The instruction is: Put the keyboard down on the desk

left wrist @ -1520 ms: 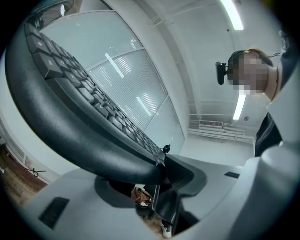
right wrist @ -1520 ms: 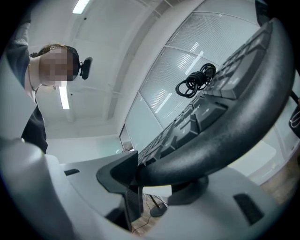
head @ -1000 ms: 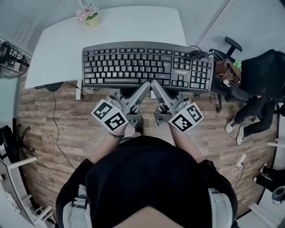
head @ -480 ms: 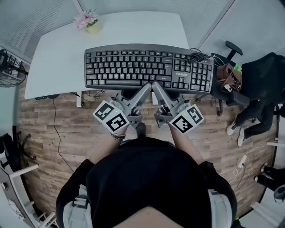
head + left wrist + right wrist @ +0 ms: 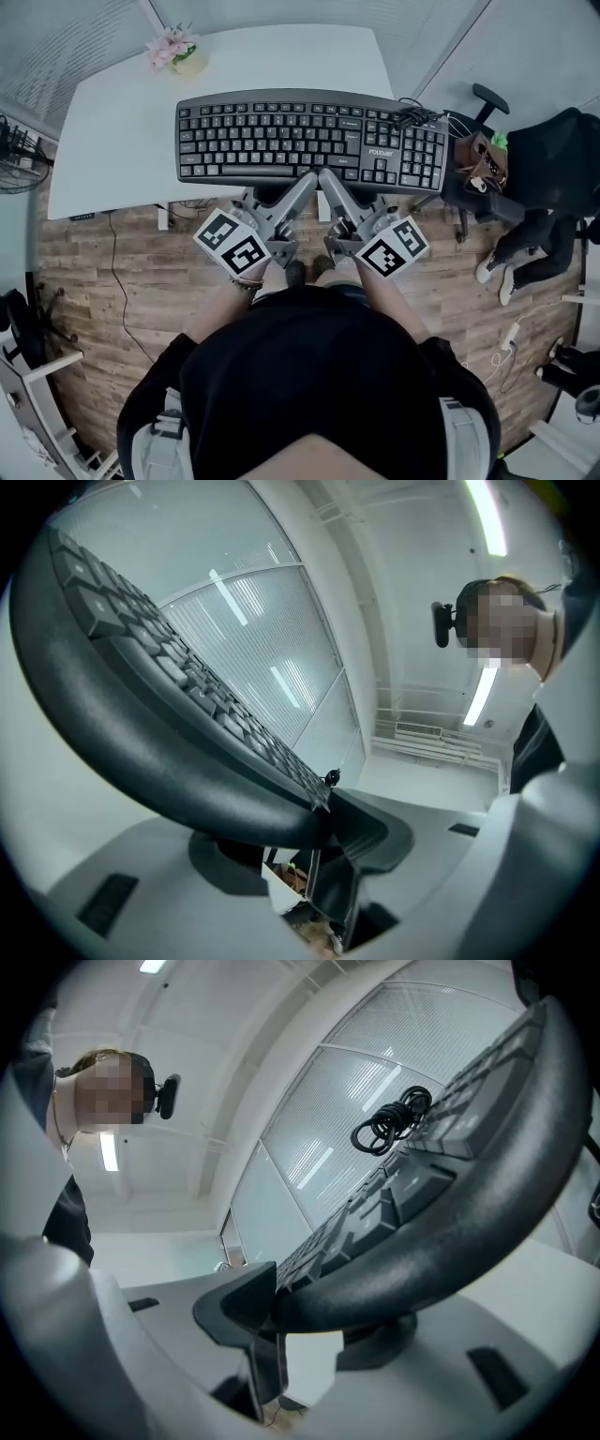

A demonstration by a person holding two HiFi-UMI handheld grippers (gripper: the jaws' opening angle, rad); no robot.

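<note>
1. Wood-plank floor underfoot, and ahead of us sits the white rectangular tabletop, with a small pot of pink flowers at its far left corner.
2. We have the long black plastic keyboard over the near half of the tabletop. Its near edge hangs over the floor, and its number-pad end seems to reach past the tabletop's right edge. We can't tell whether its underside touches the top.
3. The left gripper has its jaws partway closed, clamped on the keyboard's near rim just left of the middle. The right gripper pinches the same rim just beside it.
4. Watch out: both grips sit close together on a long board, so an end could dip and knock the tabletop's edge. If we let go this far back, we reckon it tips towards the floor. That coiled black cable on the right far corner could slide off and snag the black office chair.
5. Count: one keyboard, two grippers, one tabletop, one flower pot, one cable coil, one chair.
</note>
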